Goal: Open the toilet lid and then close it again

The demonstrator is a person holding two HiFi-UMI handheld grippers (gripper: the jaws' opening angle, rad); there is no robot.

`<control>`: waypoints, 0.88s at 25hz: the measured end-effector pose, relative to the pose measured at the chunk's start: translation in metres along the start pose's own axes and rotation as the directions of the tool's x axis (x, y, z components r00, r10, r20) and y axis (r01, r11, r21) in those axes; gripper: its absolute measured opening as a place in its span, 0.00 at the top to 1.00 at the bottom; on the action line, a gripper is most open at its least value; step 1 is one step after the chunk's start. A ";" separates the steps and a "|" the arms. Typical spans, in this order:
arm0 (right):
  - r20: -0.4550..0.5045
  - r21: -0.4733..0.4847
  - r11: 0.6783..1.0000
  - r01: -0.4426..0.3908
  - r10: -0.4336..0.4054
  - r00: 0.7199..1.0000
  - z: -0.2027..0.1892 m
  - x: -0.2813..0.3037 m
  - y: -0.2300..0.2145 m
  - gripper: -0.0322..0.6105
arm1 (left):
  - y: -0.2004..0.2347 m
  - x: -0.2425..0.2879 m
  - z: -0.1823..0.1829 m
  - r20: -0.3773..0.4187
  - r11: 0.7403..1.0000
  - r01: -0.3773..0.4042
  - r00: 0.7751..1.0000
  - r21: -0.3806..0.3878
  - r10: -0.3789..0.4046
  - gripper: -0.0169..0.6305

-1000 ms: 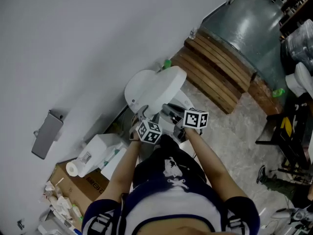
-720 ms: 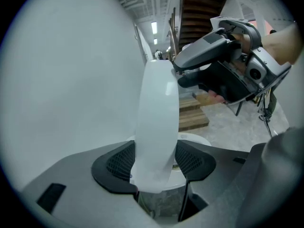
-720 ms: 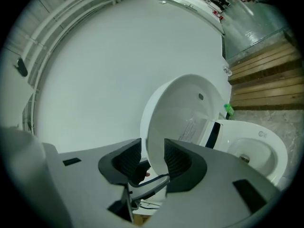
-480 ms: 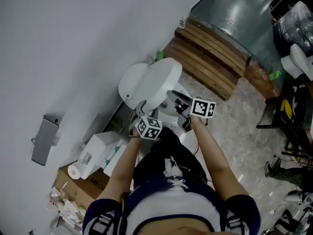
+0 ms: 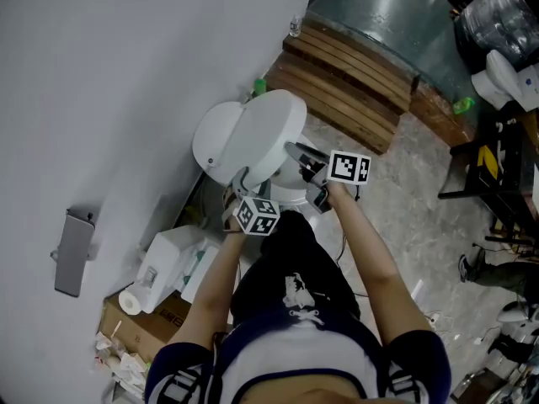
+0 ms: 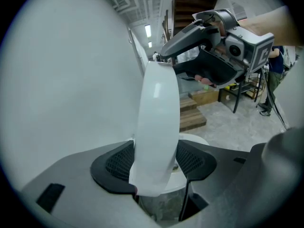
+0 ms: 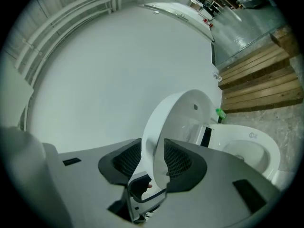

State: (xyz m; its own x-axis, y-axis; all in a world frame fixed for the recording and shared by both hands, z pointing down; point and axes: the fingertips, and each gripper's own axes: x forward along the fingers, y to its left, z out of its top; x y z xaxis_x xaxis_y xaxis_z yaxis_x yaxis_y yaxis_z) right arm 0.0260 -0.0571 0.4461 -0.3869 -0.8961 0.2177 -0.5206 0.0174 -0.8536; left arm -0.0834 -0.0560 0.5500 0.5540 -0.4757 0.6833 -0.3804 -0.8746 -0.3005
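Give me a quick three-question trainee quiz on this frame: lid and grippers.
1. True or false: the toilet lid is down flat, shut.
2. What sits between the left gripper's jaws? A the lid's rim; B a cable; C nothing.
3. How many grippers have the lid's rim between their jaws?

Key
1. False: it stands raised.
2. A, with the pads on it.
3. Both: the right gripper straddles the rim too. Its jaws have just been opening and do not look clamped.
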 end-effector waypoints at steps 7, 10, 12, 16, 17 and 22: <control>-0.026 0.009 0.999 0.032 -0.032 0.999 0.002 -0.004 -0.013 0.77 | -0.011 0.003 0.002 -0.005 1.000 0.010 1.000 0.015 -0.010 0.54; -0.029 0.015 0.999 0.030 -0.029 0.999 0.000 -0.007 -0.018 0.77 | -0.015 0.005 0.001 -0.011 1.000 0.008 1.000 0.024 -0.008 0.54; -0.035 0.025 0.999 0.029 -0.028 0.999 -0.003 -0.010 -0.022 0.77 | -0.019 0.006 -0.001 -0.021 0.999 0.005 1.000 0.033 -0.004 0.54; -0.066 0.041 0.999 0.025 -0.022 0.998 -0.007 -0.018 -0.028 0.78 | -0.029 0.009 -0.003 -0.055 0.999 -0.008 0.998 0.053 0.010 0.54; -0.076 0.039 0.999 0.022 -0.019 0.997 -0.008 -0.021 -0.030 0.81 | -0.032 0.010 -0.003 -0.062 0.998 -0.012 0.998 0.058 0.016 0.54; -0.104 0.045 0.999 0.018 -0.013 0.995 -0.011 -0.027 -0.036 0.81 | -0.040 0.011 -0.006 -0.075 0.996 -0.051 0.996 0.071 0.056 0.54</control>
State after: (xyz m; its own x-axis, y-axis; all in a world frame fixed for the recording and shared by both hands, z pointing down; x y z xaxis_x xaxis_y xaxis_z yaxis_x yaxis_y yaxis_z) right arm 0.0465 -0.0285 0.4766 -0.4567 -0.8455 0.2768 -0.4928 -0.0186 -0.8699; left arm -0.0668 -0.0257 0.5731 0.4749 -0.5157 0.7131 -0.3542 -0.8538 -0.3815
